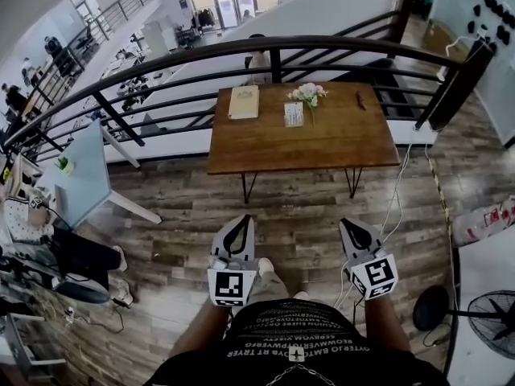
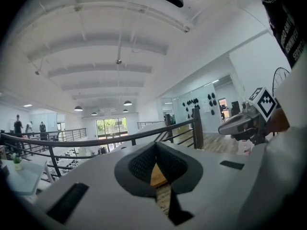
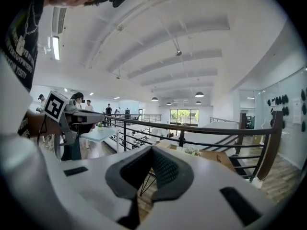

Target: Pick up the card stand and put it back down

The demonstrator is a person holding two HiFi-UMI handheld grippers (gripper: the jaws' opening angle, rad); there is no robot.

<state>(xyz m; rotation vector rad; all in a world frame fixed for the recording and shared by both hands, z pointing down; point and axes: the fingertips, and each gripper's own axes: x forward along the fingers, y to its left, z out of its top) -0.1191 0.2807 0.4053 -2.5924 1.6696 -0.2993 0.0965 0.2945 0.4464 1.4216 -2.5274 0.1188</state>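
The card stand (image 1: 294, 114), a small upright white card, stands on the far half of the wooden table (image 1: 322, 147), just in front of a small bunch of flowers (image 1: 308, 94). Both grippers are held low over the floor, well short of the table's near edge. My left gripper (image 1: 243, 218) has its jaws together with nothing between them, and its own view shows the tips (image 2: 156, 145) meeting. My right gripper (image 1: 348, 222) is likewise shut and empty, and in its own view (image 3: 152, 148) it points toward the table (image 3: 216, 158).
A tan notebook (image 1: 244, 102) lies at the table's far left and a small dark object (image 1: 360, 100) at its far right. A black railing (image 1: 241, 55) runs behind the table. A pale blue table (image 1: 80, 175) stands left, a floor fan (image 1: 491, 312) right, and cables (image 1: 394, 199) trail on the floor.
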